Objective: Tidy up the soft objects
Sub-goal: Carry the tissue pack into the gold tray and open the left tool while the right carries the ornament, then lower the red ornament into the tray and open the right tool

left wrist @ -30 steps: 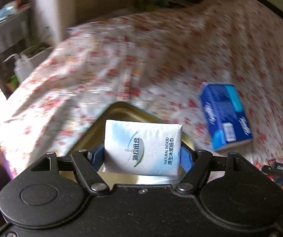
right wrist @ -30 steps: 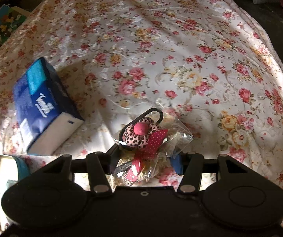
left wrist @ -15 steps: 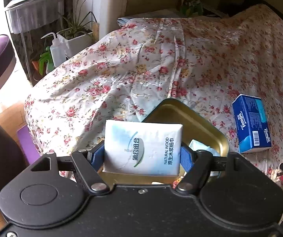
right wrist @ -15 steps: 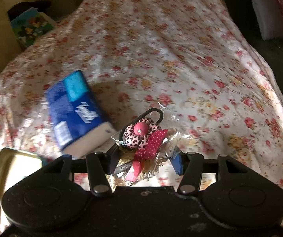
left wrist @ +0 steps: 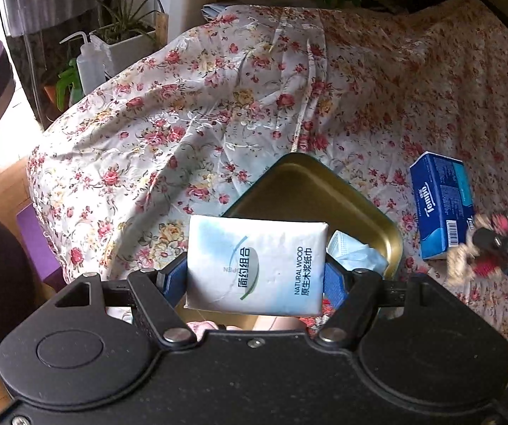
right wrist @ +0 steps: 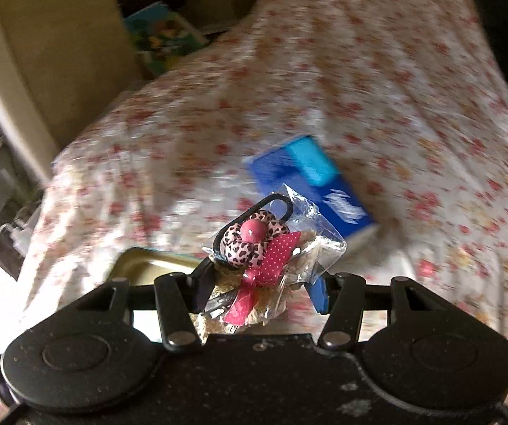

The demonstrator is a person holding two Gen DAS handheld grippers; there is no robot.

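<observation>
The left gripper [left wrist: 255,276] clamps a white tissue pack [left wrist: 257,265] above the gold tray [left wrist: 310,191]; the right gripper [right wrist: 259,283] pinches a bagged hair tie [right wrist: 254,239]; the blue tissue box [left wrist: 440,209] lies on the floral bedspread [left wrist: 183,113] at the tray's three o'clock.

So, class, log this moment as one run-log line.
left gripper: shut on white tissue pack, over gold tray | right gripper: shut on bagged hair accessories | blue tissue pack: on bedspread

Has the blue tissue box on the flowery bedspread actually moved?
No. The blue tissue box lies the same way beside the gold metal tray; only the cameras shifted.
</observation>
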